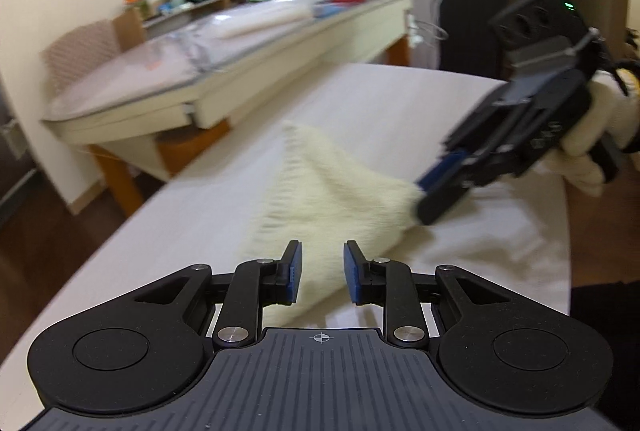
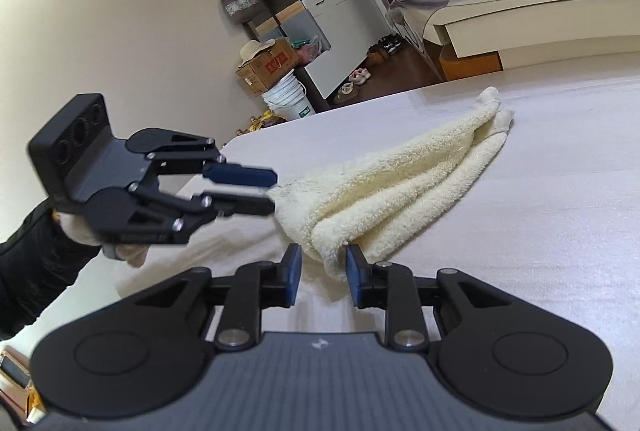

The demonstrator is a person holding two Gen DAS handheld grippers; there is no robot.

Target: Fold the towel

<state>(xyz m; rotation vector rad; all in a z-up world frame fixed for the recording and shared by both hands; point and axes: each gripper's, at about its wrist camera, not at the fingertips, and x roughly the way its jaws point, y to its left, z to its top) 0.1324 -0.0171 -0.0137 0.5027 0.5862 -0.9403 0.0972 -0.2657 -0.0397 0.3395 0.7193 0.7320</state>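
Cream towel [image 2: 404, 187] is lying bunched in long folds on the pale table [image 2: 560, 231], its far corners trailing toward 1 o'clock in the right wrist view and its near end reaching toward both tools.

Left gripper [image 2: 272, 191] is coming in from 9 o'clock in the right wrist view, roughly level with the tabletop, fingers pointing toward 3 o'clock. Its blue-padded fingers [image 2: 240, 173] are standing apart, one above the other, with the tips at the towel's near edge; whether they are touching the cloth cannot be told. In its own camera the jaws are parted, with the towel [image 1: 336, 187] showing through the gap and nothing pinched. A white-gloved hand [image 2: 92, 235] in a dark sleeve is holding its handle.

Right gripper [image 2: 323, 275] is sitting low over the table at 6 o'clock in its own view, jaws apart, with a fold of towel lying in the gap; the pads are not visibly pressing it. From the left wrist camera it [image 1: 434, 191] is entering from 3 o'clock, angled downward, tips at the towel's right corner; motion blur is hiding the jaw spacing there. A gloved hand [image 1: 588, 151] is gripping it.
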